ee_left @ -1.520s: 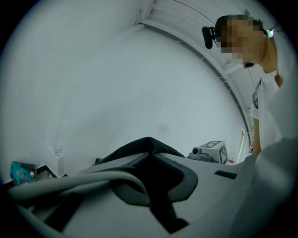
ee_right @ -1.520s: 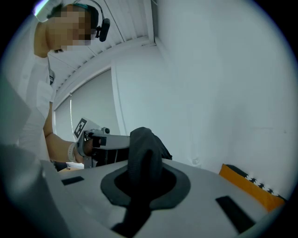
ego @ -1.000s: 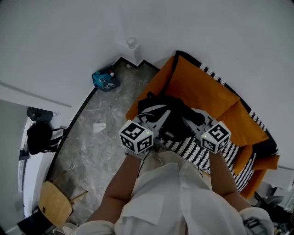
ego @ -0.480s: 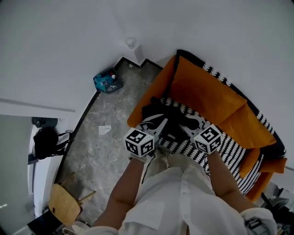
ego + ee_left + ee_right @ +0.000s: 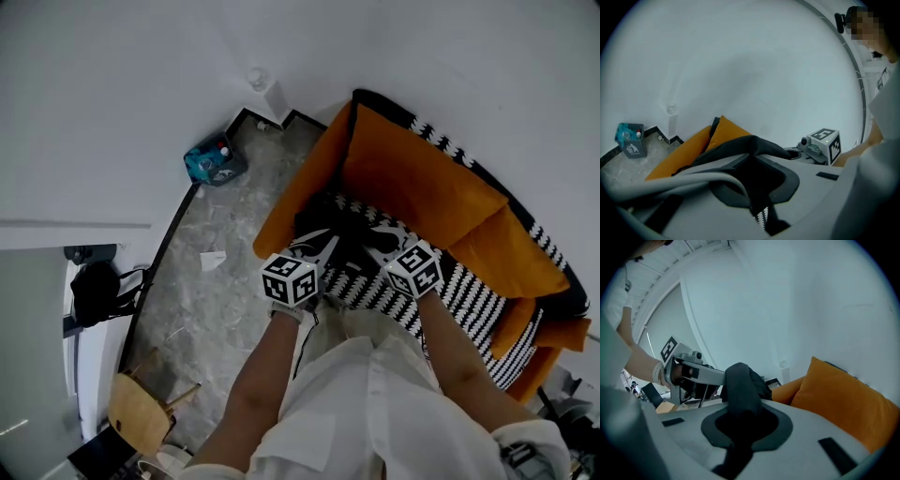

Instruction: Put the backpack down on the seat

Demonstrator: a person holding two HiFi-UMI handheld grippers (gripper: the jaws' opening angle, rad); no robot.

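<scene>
The black backpack point(image 5: 343, 236) hangs between my two grippers, low over the black-and-white striped seat point(image 5: 469, 295) of the sofa; whether it touches the seat I cannot tell. My left gripper point(image 5: 322, 240) is shut on a fold of its black fabric point(image 5: 749, 151) beside a zipper. My right gripper point(image 5: 377, 238) is shut on a thick black strap point(image 5: 741, 389). From each gripper view the other gripper shows: the right one point(image 5: 822, 143) and the left one point(image 5: 689, 369). The backpack's lower part is hidden behind the grippers.
Orange back cushions point(image 5: 412, 183) and an orange armrest point(image 5: 298, 187) bound the seat. On the marble floor lie a blue bin point(image 5: 214, 161) by the wall and a scrap of paper point(image 5: 213, 260). A wooden chair point(image 5: 133, 413) and a black bag point(image 5: 94, 292) stand at the left.
Both grippers have carried the backpack forward and down toward the sofa. It now sits lower over the striped seat, and the two marker cubes are closer together.
</scene>
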